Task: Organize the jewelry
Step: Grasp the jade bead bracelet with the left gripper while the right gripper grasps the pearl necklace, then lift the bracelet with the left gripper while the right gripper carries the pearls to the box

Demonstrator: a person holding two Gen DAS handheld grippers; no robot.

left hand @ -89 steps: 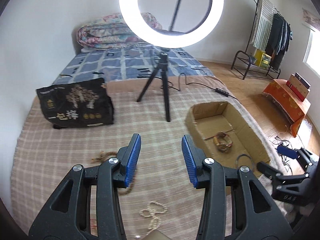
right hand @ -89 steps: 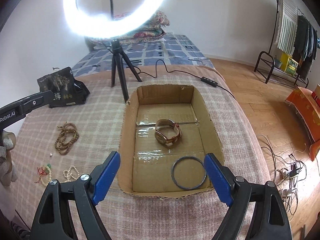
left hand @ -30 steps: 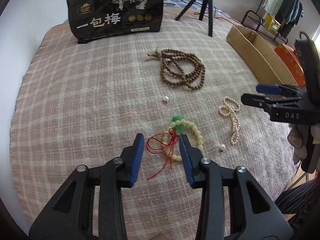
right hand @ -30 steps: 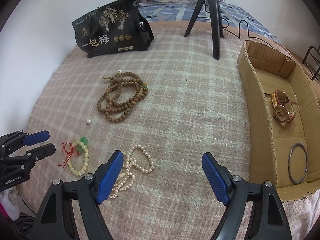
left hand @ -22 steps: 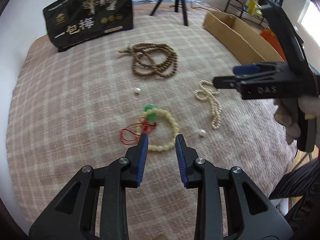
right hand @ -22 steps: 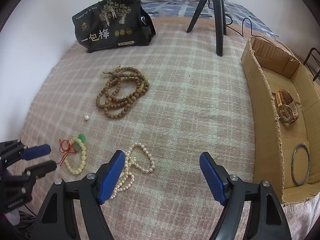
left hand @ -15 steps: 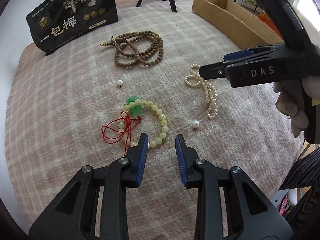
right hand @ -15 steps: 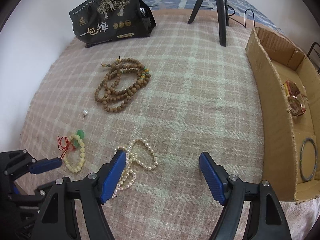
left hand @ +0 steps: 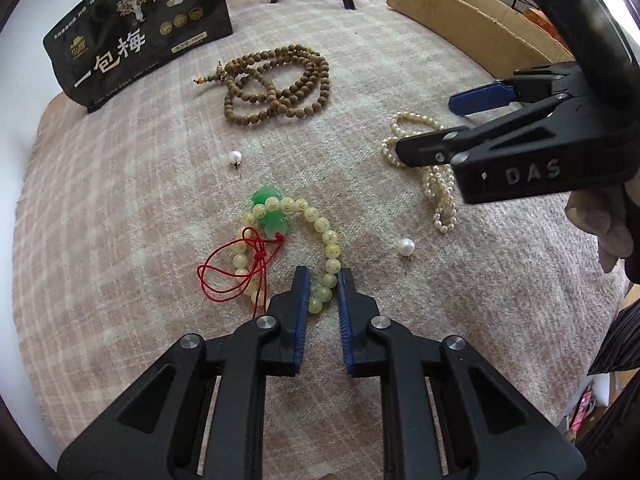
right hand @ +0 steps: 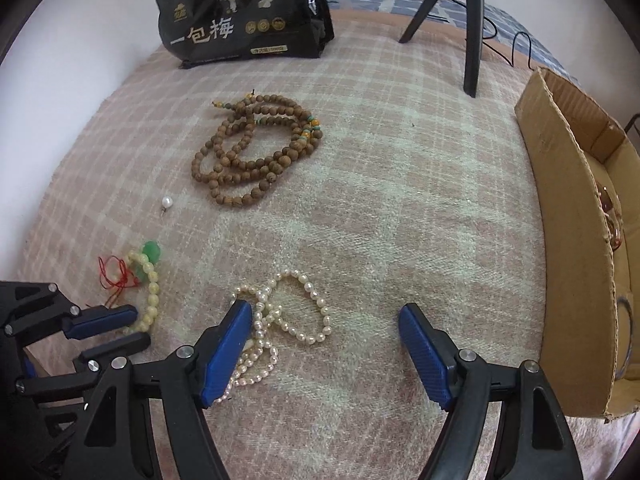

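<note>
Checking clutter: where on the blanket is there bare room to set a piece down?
Bare blanket lies between the wooden bead necklace and the cardboard box, and left of the jade bracelet. It is crowded around the pearl strand and loose pearls.

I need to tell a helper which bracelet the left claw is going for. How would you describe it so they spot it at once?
On the pink plaid blanket, look in front of the black snack bag, past the brown wooden bead necklace. The pale yellow bead bracelet lies nearest the left claw. Unlike the white pearl strand, it carries a green charm and red cord.
</note>
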